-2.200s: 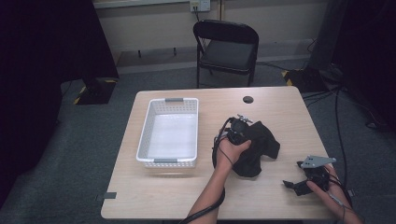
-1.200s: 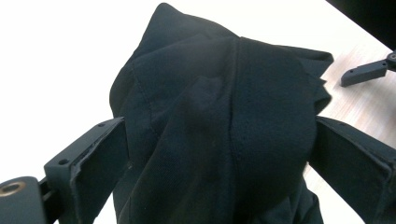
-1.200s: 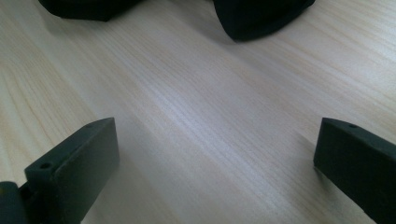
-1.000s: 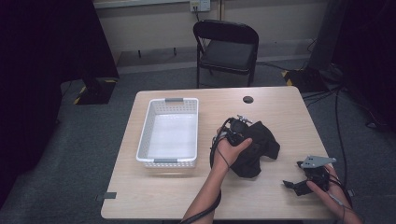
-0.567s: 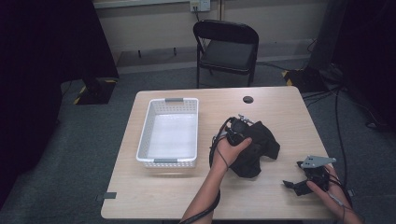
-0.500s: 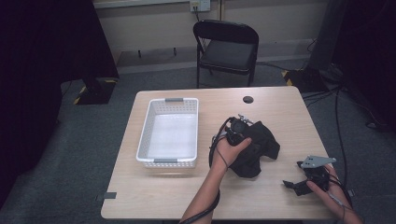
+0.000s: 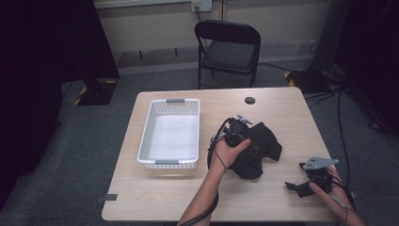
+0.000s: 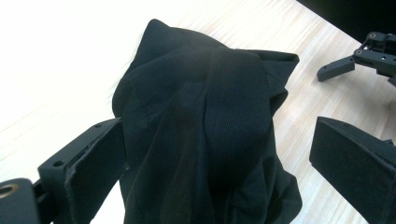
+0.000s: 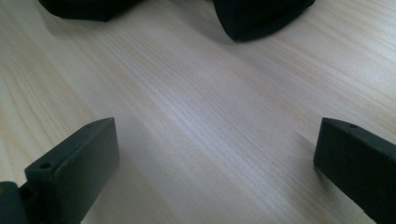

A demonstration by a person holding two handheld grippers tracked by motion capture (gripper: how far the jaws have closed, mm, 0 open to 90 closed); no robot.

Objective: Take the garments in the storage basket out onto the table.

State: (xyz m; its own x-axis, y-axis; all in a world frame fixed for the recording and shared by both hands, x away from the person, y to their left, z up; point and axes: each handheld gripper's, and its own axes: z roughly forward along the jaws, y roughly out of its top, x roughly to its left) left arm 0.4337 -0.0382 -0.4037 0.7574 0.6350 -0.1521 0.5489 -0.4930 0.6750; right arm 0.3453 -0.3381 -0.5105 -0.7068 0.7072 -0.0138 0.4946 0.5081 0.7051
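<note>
Crumpled black fabric garment point(image 7: 256, 150) lies on light wooden worktop point(image 7: 179, 193), right of centre. Left hand-held gripper point(image 8: 219, 158) over it, jaws spread wide, cloth bunched between them; whether jaws touch cloth, cannot tell. Right hand-held gripper point(image 7: 310, 176) near worktop's right front corner, jaws spread over bare wood, apart from garment. White perforated plastic basket point(image 7: 146, 141) left of garment.
</note>
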